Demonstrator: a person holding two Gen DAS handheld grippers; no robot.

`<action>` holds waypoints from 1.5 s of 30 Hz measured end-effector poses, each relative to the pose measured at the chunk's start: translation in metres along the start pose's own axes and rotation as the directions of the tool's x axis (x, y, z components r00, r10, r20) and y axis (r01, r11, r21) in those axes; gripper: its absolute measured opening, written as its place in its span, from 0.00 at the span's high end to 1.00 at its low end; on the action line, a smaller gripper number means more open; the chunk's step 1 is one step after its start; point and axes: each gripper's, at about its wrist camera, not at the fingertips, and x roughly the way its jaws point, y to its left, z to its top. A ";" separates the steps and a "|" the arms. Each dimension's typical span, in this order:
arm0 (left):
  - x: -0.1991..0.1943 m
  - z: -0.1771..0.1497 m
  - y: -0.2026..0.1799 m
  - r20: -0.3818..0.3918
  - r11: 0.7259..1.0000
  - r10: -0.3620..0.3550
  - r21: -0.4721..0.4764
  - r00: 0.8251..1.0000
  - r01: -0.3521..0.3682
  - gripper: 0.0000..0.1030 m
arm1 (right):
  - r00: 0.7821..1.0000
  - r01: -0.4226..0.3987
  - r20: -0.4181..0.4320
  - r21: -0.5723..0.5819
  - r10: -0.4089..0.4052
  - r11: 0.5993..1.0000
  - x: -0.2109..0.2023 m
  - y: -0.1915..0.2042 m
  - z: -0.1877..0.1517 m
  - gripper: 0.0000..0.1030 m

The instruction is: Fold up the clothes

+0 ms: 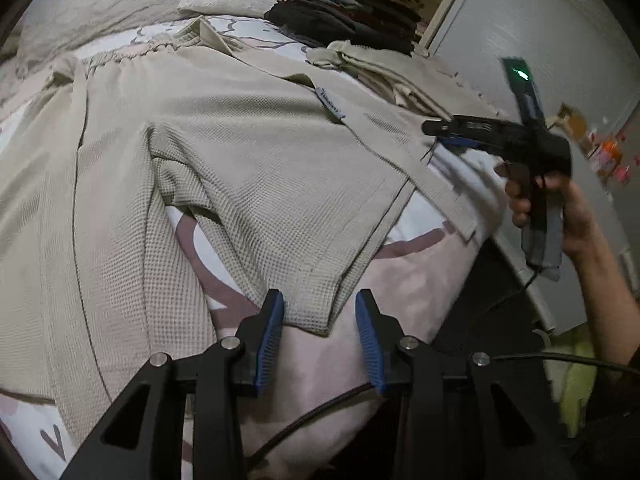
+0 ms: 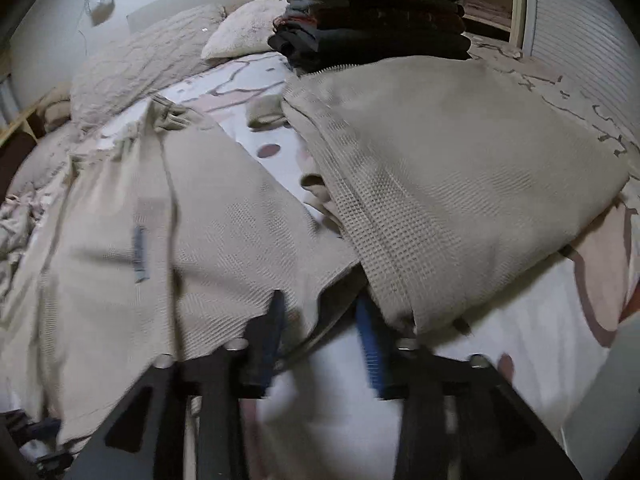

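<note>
In the left wrist view, a beige waffle-weave garment [image 1: 224,168] lies spread over the bed [image 1: 420,276], filling the centre and left of the frame. One lower corner of it hangs between the jaws of the left gripper [image 1: 319,314] at bottom centre; the blue pads stand apart and do not press on the cloth. At the right edge a hand [image 1: 560,208] holds the right gripper [image 1: 430,128], whose tips sit over the garment's right edge; whether they are spread cannot be told here. A stack of dark folded clothes [image 1: 348,16] sits at top centre.

In the right wrist view, blurred, the right gripper's jaws stand spread at bottom centre, with the garment's hem just above them and a dark gap between. A folded beige piece [image 2: 460,168] fills the right half.
</note>
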 end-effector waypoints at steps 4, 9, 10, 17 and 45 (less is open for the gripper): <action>-0.018 0.002 0.004 0.035 0.997 -0.056 -0.047 0.998 0.058 0.64 | 0.998 -0.039 0.058 0.000 0.039 0.999 -0.041 0.005 -0.009 0.47; -0.032 0.007 0.002 0.084 0.996 -0.069 -0.058 0.994 0.074 0.60 | 0.984 -0.172 -0.062 -0.096 0.166 0.981 -0.048 0.040 -0.037 0.47; -0.032 0.008 0.001 0.091 0.995 -0.068 -0.060 0.993 0.074 0.52 | 0.982 -0.176 -0.088 -0.122 0.166 0.977 -0.045 0.048 -0.043 0.47; -0.043 0.012 0.003 0.131 0.994 -0.066 -0.084 0.989 0.077 0.49 | 0.955 -0.250 -0.179 -0.067 0.235 0.966 -0.026 0.062 -0.066 0.90; -0.064 0.006 0.052 0.252 0.771 -0.417 -0.412 0.873 0.487 0.49 | 0.557 -0.786 -0.254 0.145 0.791 0.601 -0.052 0.166 -0.077 0.90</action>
